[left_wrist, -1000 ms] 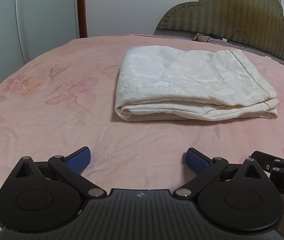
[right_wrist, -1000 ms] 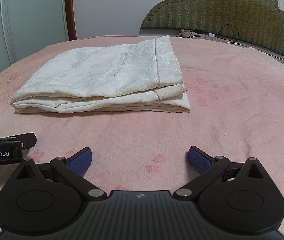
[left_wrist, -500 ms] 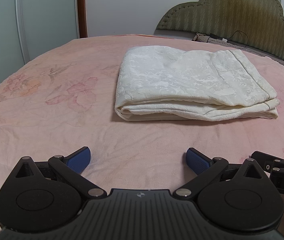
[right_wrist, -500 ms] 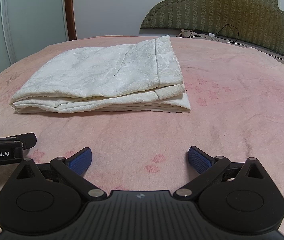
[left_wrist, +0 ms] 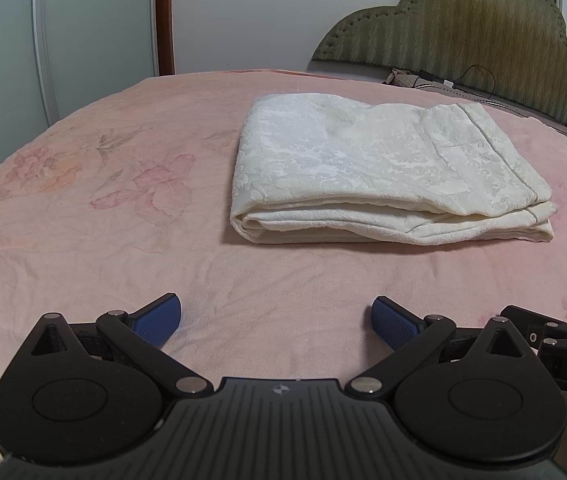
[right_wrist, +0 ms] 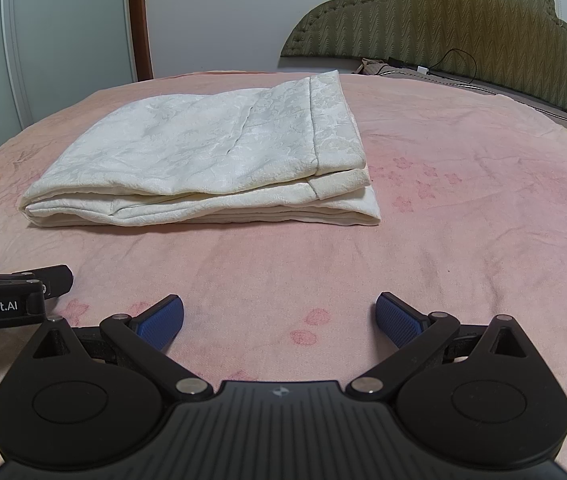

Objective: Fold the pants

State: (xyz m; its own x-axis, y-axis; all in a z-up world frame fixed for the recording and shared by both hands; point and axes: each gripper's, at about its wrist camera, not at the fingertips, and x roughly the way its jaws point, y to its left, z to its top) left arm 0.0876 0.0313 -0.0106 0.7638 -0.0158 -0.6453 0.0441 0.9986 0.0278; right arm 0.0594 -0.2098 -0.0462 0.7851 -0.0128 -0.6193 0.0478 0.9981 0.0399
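Where the pink floral blanket (left_wrist: 123,240) covers the bed, one item lies: cream pants (left_wrist: 383,176), patterned weave, folded into a flat rectangular stack of several layers, resting mid-bed and well apart from both tools. Left-wrist view: stack sits ahead and right of centre, rounded fold edge at its left end. Right-wrist view: same pants (right_wrist: 211,152) ahead and left of centre, a hemmed band running along their right end.

Left tool (left_wrist: 277,320): jaws spread wide, blue pads apart, nothing between them, low over bare blanket. Right tool (right_wrist: 279,318): likewise spread wide and empty, over bare blanket.

Partly seen: each tool shows as a cropped black fragment at the edge of the other's view; the lettering on it is cut off. How many layers the stack holds cannot be counted from the near edge; its underside and far edge are hidden.

Background: olive scalloped headboard (right_wrist: 443,12), its right side bent and cropped by the lens; a dark cable (right_wrist: 455,64) at its base, ends hard to make out; a pale wardrobe door (right_wrist: 63,40) with flower decals, cropped at left.
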